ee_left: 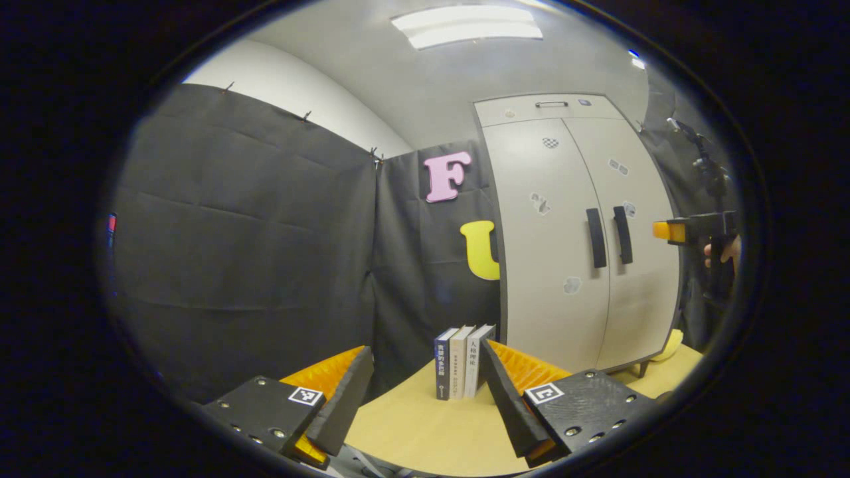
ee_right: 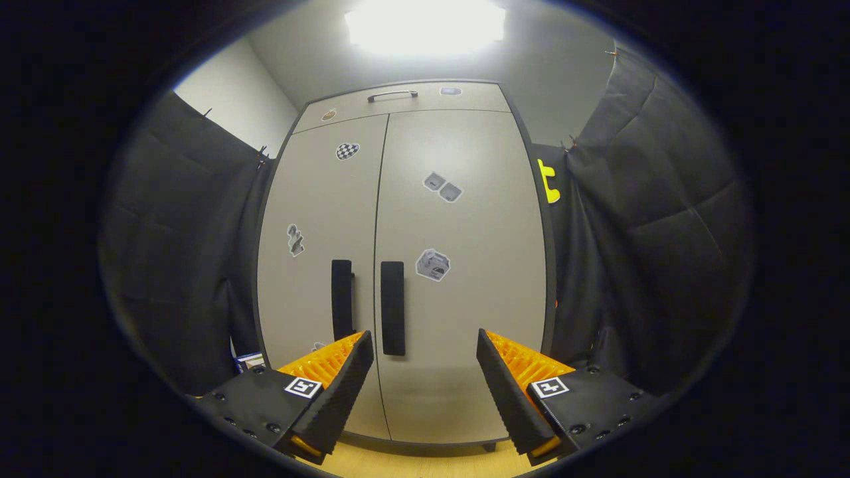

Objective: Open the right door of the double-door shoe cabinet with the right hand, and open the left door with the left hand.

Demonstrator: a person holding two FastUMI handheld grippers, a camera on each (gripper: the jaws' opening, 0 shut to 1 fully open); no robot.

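We face a black-draped booth over a wooden table (ee_right: 425,465). Our right gripper (ee_right: 422,362) is spread wide and empty, the right door handle (ee_right: 392,307) just off at eleven o'clock. Both cabinet (ee_right: 465,219) doors are closed; next, we judge, we close on that handle. Our left gripper (ee_left: 425,378) gapes too, well back, the left door handle (ee_left: 595,237) at two o'clock.
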